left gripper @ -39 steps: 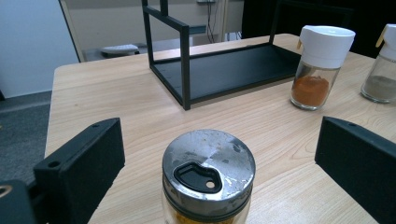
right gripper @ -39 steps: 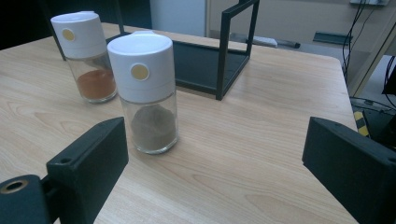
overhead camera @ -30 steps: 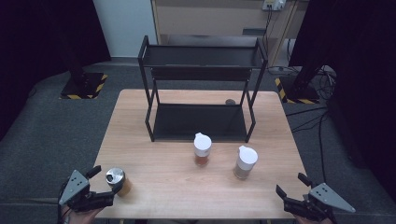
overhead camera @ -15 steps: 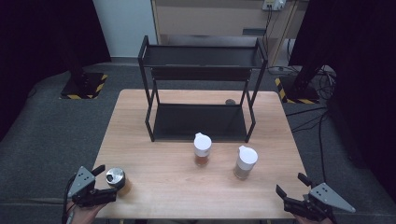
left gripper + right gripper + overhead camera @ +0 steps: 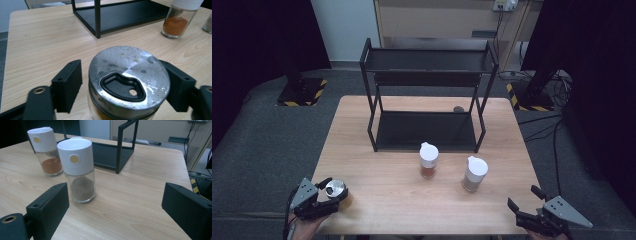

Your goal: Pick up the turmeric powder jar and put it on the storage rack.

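Near the table's front-left corner – metal-lidded jar, base cut off, sits between left gripper's jaws, still apart; right gripper wide, empty.

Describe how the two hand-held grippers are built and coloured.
Both match. The left hand-held gripper and right hand-held gripper each carry a grey three-cornered plate over a black body. Their two jaws are blocky matte-black pads on black arms, with a brass-coloured ringed hole near the base. A dark cable trails from the left one.
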Demonstrator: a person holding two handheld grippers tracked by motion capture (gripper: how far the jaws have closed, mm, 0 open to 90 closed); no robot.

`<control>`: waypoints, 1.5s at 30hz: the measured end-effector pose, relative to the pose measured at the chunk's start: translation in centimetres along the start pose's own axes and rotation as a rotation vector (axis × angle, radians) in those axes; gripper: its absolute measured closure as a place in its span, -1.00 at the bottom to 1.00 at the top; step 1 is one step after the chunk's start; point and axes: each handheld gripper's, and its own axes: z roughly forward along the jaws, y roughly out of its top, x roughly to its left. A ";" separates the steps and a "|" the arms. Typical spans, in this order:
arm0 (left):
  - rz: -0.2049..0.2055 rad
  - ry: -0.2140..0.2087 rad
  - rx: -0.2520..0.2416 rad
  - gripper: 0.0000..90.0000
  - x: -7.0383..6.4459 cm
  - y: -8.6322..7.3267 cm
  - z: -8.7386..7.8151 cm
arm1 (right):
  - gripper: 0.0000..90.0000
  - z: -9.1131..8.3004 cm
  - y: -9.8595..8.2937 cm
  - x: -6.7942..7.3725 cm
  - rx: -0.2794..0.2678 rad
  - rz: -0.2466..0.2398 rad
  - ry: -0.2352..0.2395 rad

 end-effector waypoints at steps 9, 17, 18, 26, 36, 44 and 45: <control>0.033 -0.003 -0.021 -0.27 -0.3 -0.4 0.0 | -0.83 0.0 0.0 0.0 0.000 0.001 -0.001; 0.034 -0.004 -0.027 -0.24 -0.4 -0.3 0.0 | -0.83 0.0 0.0 -0.1 -0.001 0.005 0.004; 0.024 -0.013 -0.029 -0.24 -0.2 -0.3 0.0 | -0.83 0.0 0.0 -0.1 -0.001 0.005 0.004; 0.048 -0.043 -0.032 -0.24 -0.6 0.9 0.5 | -0.83 0.0 0.0 -0.1 -0.002 0.003 0.007; 0.091 -0.113 -0.045 -0.24 -1.0 3.9 1.8 | -0.83 0.0 -0.1 -0.1 -0.004 0.004 0.008; 0.113 -0.162 -0.053 -0.24 -1.5 6.4 3.4 | -0.83 0.0 -0.1 -0.2 -0.005 0.004 0.011; 0.114 -0.170 -0.052 -0.24 -1.6 6.7 3.6 | -0.83 0.0 -0.1 -0.2 -0.005 0.004 0.011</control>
